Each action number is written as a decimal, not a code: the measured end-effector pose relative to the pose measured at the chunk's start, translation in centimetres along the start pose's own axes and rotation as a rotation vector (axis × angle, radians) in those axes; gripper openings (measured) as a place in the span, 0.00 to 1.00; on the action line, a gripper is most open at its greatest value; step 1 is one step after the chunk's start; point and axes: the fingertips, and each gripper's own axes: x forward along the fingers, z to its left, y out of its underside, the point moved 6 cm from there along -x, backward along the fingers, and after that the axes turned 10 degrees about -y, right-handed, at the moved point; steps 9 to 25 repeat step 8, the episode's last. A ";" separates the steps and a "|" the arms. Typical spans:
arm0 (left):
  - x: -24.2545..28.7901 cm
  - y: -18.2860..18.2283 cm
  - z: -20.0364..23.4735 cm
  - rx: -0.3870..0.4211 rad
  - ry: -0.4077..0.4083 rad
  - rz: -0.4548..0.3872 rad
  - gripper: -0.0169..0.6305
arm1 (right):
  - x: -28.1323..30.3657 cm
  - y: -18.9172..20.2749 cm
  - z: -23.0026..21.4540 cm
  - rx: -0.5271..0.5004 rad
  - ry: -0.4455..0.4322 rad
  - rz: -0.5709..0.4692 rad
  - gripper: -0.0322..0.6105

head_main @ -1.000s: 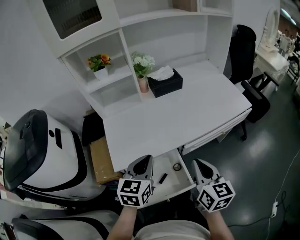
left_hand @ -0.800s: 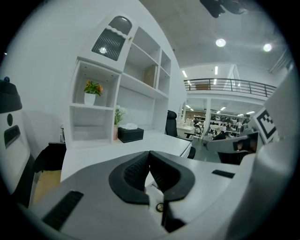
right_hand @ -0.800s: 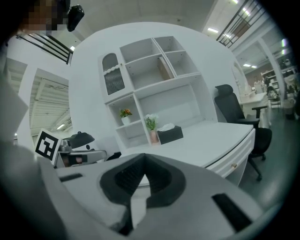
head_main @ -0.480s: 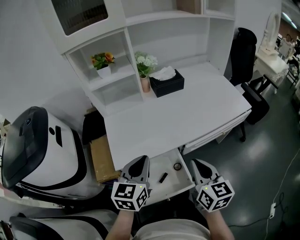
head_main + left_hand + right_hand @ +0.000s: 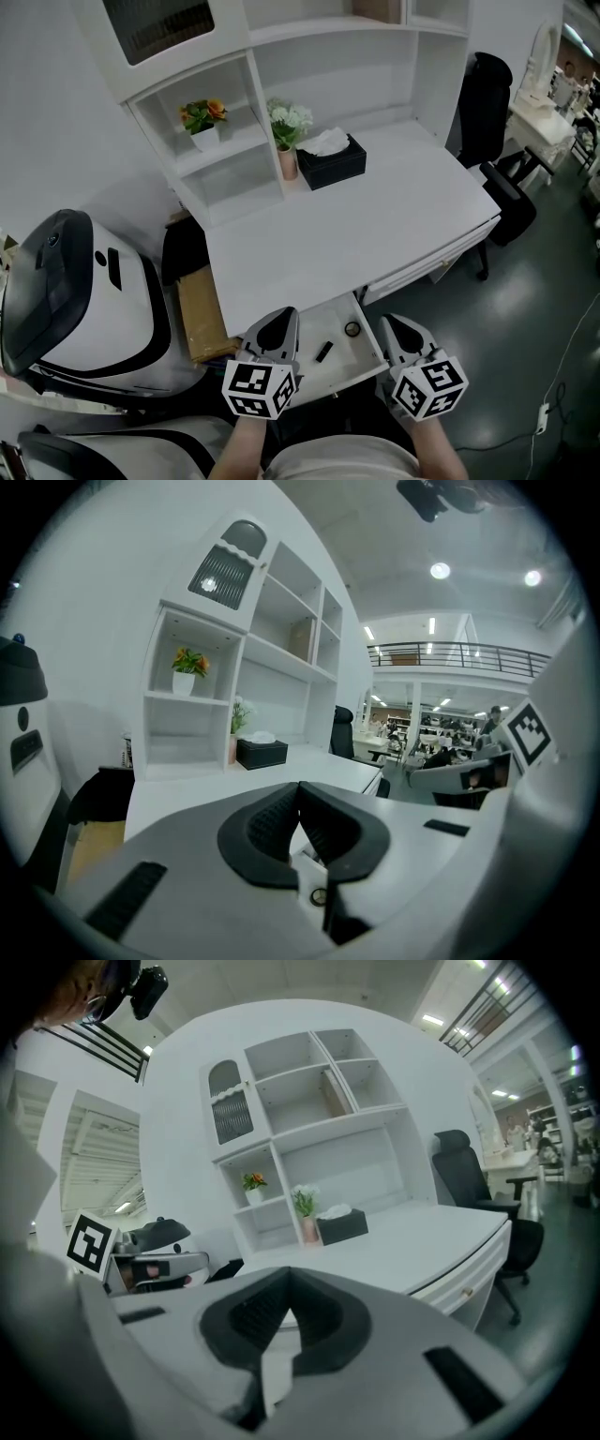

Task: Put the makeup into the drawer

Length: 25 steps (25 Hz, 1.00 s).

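The desk's small drawer [image 5: 343,364] stands pulled out at the front edge of the white desk [image 5: 375,225]. Inside it lie a short black makeup stick [image 5: 323,352] and a small round dark item [image 5: 352,329]. My left gripper [image 5: 279,318] hovers over the drawer's left end, shut and empty. My right gripper [image 5: 388,324] is just right of the drawer, also shut with nothing in it. In the left gripper view the closed left gripper [image 5: 299,789] points toward the desk, with the round item [image 5: 320,897] showing below the pads. The right gripper view shows my right gripper [image 5: 286,1279] closed tip to tip.
A black tissue box [image 5: 330,162] and a vase of white flowers [image 5: 287,141] stand at the desk's back; a pot of orange flowers [image 5: 202,120] sits in the shelf. A wide drawer [image 5: 427,265] is slightly out at right. A white-and-black machine [image 5: 75,291], a cardboard box [image 5: 199,314] and an office chair [image 5: 487,112] flank the desk.
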 end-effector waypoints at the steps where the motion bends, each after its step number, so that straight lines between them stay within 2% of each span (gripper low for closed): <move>1: 0.0 0.1 -0.1 -0.006 0.006 0.006 0.03 | -0.2 0.0 -0.1 0.001 0.003 0.001 0.05; 25: 0.3 0.5 -0.6 -0.004 0.018 0.015 0.03 | -0.5 -0.1 -0.6 0.002 0.013 -0.011 0.05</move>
